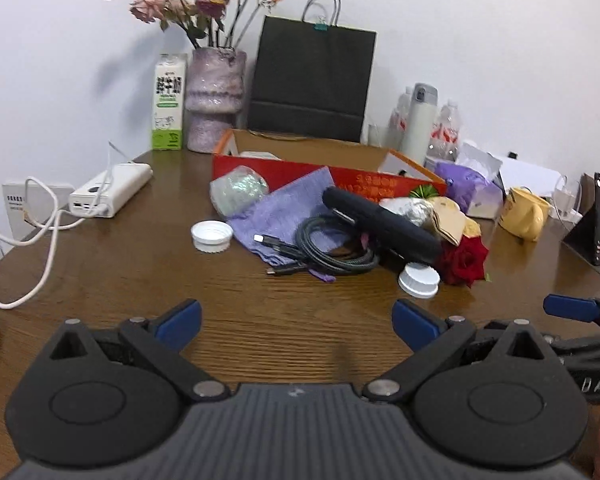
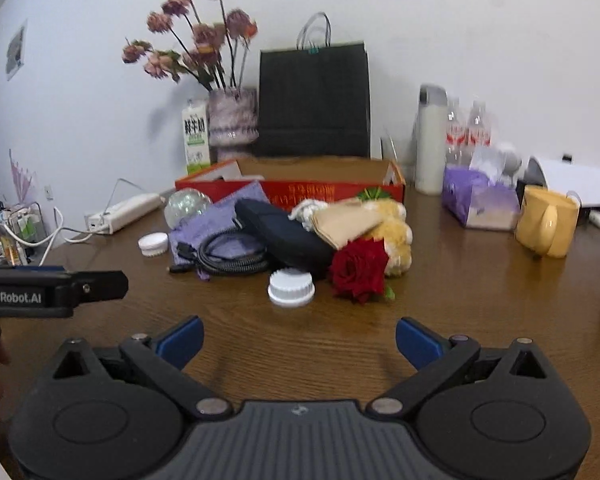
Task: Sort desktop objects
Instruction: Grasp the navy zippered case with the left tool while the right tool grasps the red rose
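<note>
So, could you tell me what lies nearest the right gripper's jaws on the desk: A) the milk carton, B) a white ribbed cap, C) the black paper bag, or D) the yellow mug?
B: the white ribbed cap sits just ahead of the open right gripper, beside the red rose.

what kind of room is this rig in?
Probably a home or office desk: a wooden table against a white wall, cluttered with a charging power bank, a yellow mug and a vase of dried flowers.
</note>
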